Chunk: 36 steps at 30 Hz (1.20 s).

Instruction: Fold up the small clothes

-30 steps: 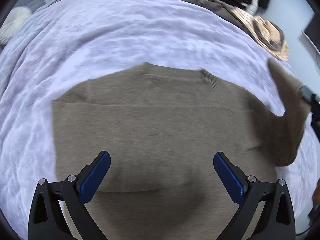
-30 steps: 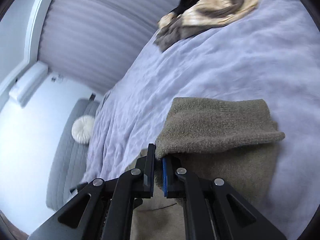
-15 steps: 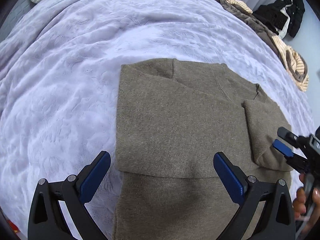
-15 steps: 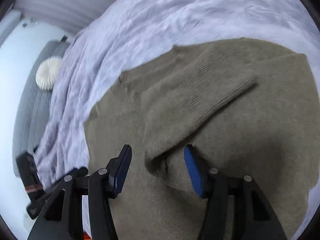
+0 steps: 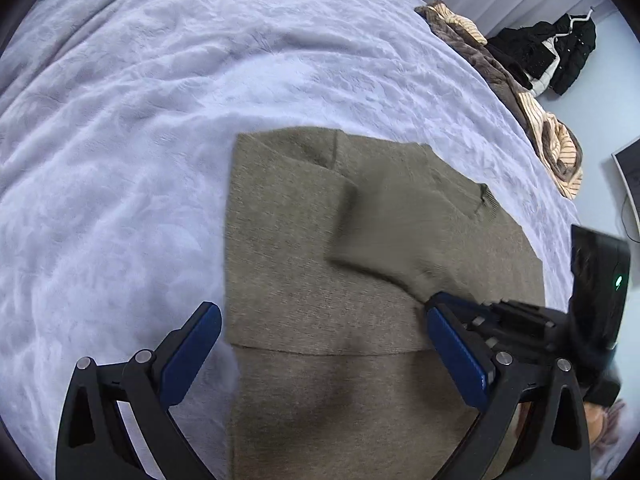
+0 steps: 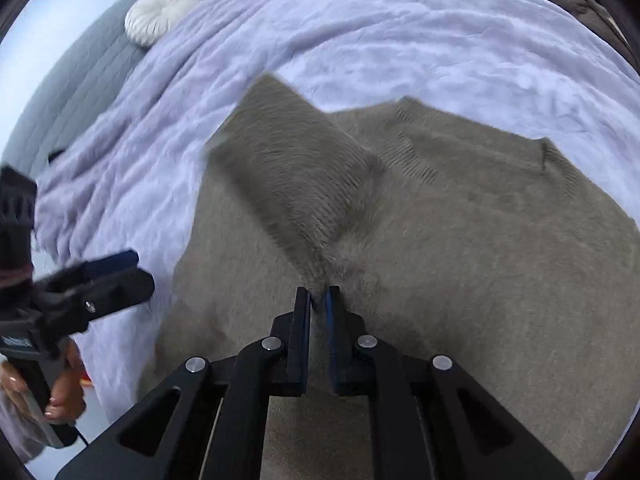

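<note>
An olive-brown knit sweater (image 5: 288, 264) lies flat on the lavender bedspread (image 5: 140, 120), its left side folded in. One sleeve (image 5: 384, 232) lies slantwise across the body. My left gripper (image 5: 320, 320) hovers open over the sweater's lower half, with nothing between its fingers. In the right wrist view the sleeve (image 6: 296, 172) runs down to my right gripper (image 6: 318, 300). Its jaws are closing, with the sleeve's end pinched between the pads. The right gripper (image 5: 480, 316) also shows just behind my left gripper's right finger.
A heap of brown and striped clothes (image 5: 532, 120) lies at the bed's far right edge. A black jacket (image 5: 560, 52) hangs behind it. A round white cushion (image 6: 160, 14) rests on a grey headboard (image 6: 80, 80). A hand (image 6: 60, 396) holds the left gripper (image 6: 104, 276).
The right gripper carried the sleeve over the sweater, opened, and has now closed on the sleeve's end lower down. The left gripper shifted sideways early on, then stayed nearly still.
</note>
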### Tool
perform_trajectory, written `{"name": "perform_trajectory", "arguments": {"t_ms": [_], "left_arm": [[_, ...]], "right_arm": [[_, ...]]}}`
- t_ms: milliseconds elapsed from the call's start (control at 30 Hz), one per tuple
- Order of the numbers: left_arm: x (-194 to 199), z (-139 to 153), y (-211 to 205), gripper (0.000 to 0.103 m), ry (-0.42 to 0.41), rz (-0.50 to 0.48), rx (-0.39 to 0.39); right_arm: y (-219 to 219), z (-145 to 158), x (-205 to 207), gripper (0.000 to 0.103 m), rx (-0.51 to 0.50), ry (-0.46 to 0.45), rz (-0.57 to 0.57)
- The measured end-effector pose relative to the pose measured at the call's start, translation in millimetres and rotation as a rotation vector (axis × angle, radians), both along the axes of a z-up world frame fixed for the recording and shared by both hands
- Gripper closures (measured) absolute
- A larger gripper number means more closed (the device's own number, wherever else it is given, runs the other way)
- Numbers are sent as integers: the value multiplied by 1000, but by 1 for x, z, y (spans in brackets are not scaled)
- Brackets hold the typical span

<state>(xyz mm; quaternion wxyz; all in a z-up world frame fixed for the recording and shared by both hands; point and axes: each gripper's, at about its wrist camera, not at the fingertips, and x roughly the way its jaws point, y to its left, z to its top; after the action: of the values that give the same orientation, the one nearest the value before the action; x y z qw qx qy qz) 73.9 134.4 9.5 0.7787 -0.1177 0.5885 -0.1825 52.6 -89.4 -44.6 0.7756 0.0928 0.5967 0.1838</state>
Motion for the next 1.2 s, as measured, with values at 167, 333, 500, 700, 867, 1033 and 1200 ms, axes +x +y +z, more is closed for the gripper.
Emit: {"name": "perform_trajectory", "arguments": {"t_ms": [167, 333, 500, 700, 867, 1033, 1200], "left_arm": [[5, -10, -28, 0, 28, -62, -34], [23, -21, -42, 0, 104, -29, -131], [35, -27, -69, 0, 154, -35, -236], [46, -37, -73, 11, 170, 73, -186], [57, -25, -67, 96, 112, 99, -118], [38, -7, -51, 96, 46, 77, -126], [26, -22, -46, 96, 84, 52, -90]], "right_arm": [[-8, -1, -28, 55, 15, 31, -19], [-71, 5, -60, 55, 145, 77, -198], [-124, -2, -90, 55, 269, 122, -385], [-147, -5, -114, 55, 312, 126, -452], [-169, -11, -129, 55, 352, 125, -561], [-215, -28, -154, 55, 438, 138, -812], [-250, -53, -165, 75, 586, 133, -1033]]}}
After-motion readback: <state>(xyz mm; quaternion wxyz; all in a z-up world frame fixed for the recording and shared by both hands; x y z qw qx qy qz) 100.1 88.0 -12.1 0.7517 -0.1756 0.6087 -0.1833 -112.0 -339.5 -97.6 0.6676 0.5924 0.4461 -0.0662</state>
